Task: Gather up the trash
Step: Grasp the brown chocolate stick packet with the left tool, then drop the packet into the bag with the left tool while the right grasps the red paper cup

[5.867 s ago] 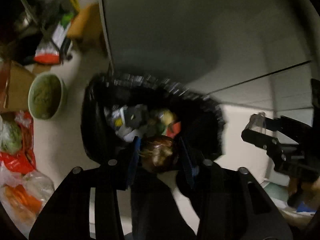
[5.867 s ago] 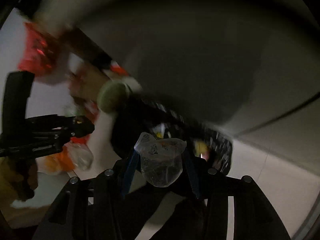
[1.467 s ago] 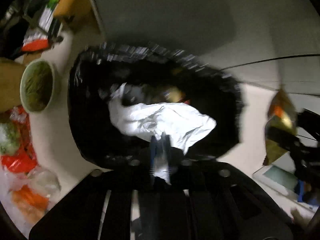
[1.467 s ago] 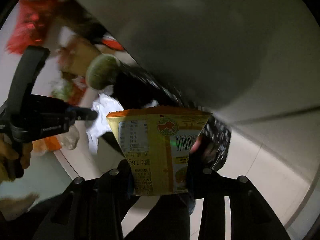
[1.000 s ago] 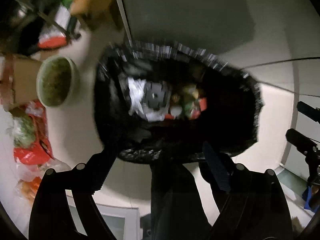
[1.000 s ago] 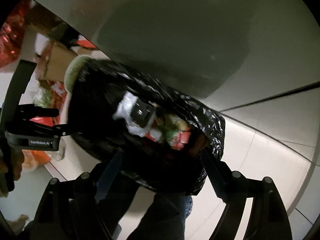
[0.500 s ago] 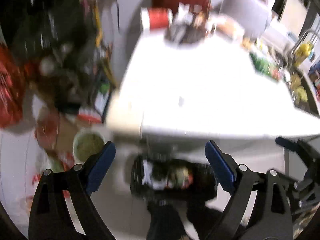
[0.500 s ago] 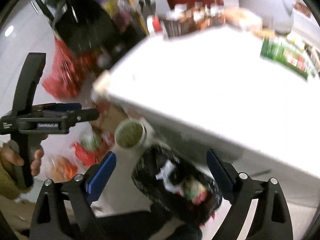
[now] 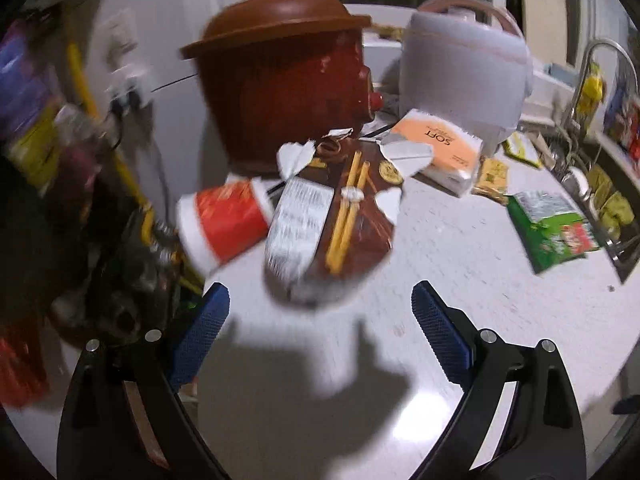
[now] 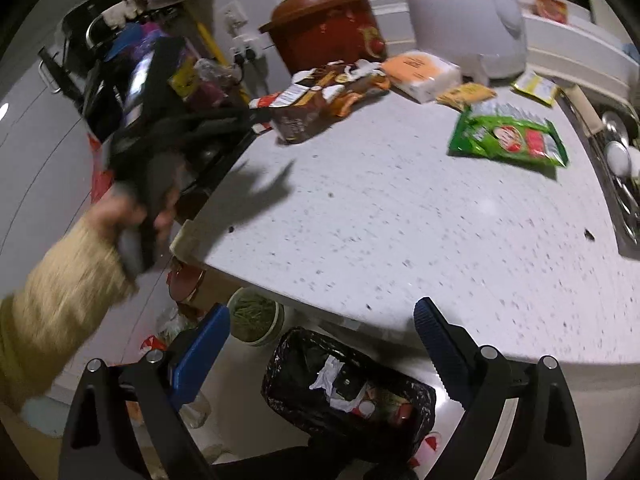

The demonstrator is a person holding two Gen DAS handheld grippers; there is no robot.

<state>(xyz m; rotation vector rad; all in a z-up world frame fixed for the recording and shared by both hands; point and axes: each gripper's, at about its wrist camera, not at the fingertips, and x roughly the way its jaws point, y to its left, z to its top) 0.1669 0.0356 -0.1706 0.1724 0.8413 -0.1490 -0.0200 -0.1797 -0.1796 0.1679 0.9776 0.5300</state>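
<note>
My left gripper (image 9: 320, 332) is open and empty over the white counter (image 9: 460, 272), just short of a torn brown snack box (image 9: 332, 220) and a tipped red-and-white paper cup (image 9: 224, 224). My right gripper (image 10: 320, 348) is open and empty above the counter's front edge. Below it on the floor stands the black-lined trash bin (image 10: 344, 396) with wrappers and white paper inside. A green snack bag (image 10: 508, 136) lies on the counter (image 10: 400, 208) to the right; it also shows in the left wrist view (image 9: 552, 228). The left gripper appears in the right wrist view (image 10: 256, 114), near the brown box (image 10: 316, 108).
A brown clay pot (image 9: 288, 80), a white rice cooker (image 9: 464, 68) and an orange tissue pack (image 9: 440, 152) stand at the back of the counter. Yellow packets (image 10: 464, 94) lie nearby. A sink (image 10: 624, 168) is at the right. A green-filled bowl (image 10: 252, 318) sits on the floor.
Both grippers let go of their trash into the bin, opened, and rose from the bin to the counter. The left gripper has moved close to the brown box and cup.
</note>
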